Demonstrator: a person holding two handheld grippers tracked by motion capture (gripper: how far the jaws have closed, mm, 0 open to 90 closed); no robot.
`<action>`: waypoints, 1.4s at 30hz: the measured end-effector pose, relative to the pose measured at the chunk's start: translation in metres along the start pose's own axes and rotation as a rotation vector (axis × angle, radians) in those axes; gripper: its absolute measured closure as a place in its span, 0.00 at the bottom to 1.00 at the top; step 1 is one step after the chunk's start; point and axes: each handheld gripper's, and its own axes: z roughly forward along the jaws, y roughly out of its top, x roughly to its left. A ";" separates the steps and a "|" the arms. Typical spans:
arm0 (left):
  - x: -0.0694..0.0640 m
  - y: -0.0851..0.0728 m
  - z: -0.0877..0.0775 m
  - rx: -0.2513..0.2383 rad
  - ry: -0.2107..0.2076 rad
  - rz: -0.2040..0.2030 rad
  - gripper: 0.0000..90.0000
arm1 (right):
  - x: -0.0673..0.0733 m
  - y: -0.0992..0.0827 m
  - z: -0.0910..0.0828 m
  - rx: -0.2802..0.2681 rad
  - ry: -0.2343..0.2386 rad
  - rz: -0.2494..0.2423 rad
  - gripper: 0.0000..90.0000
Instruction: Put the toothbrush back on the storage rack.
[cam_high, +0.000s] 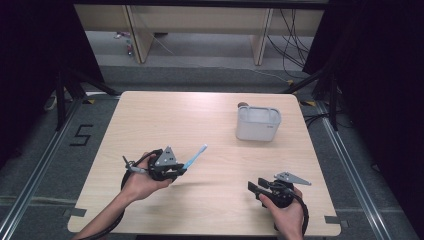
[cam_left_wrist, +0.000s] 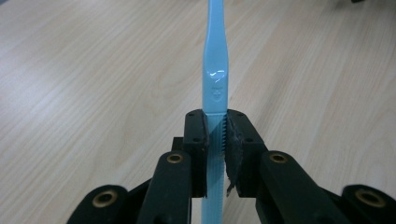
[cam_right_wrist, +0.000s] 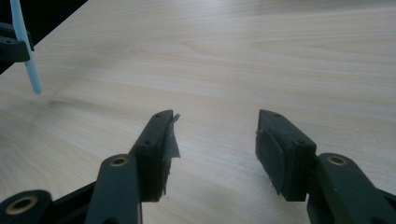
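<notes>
A light blue toothbrush (cam_high: 195, 156) is clamped by its handle in my left gripper (cam_high: 181, 171), which hovers over the front left of the wooden table (cam_high: 165, 120); the brush points up and toward the back right. In the left gripper view both black pads (cam_left_wrist: 238, 140) press on the ribbed handle of the toothbrush (cam_left_wrist: 215, 79). My right gripper (cam_high: 256, 188) rests low near the front right edge, with its jaws apart and nothing between them. The right gripper view shows the gripper (cam_right_wrist: 215, 140) with bare wood in the gap, and the toothbrush (cam_right_wrist: 25, 51) far off at the upper left.
A white, translucent rectangular container (cam_high: 258, 123) stands at the back right of the table, with a small dark object (cam_high: 243, 105) behind it. Dark stands and cables flank the table on the floor.
</notes>
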 end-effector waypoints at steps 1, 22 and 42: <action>-0.001 -0.001 0.000 -0.007 0.002 -0.006 0.87 | 0.000 0.000 -0.001 0.001 0.003 -0.004 0.53; -0.008 -0.017 0.006 -0.261 0.008 -0.112 0.87 | 0.004 0.002 0.000 -0.006 0.000 -0.007 0.53; -0.017 -0.026 0.018 -0.390 0.010 -0.152 0.87 | 0.020 0.017 0.006 -0.104 0.036 -0.074 0.57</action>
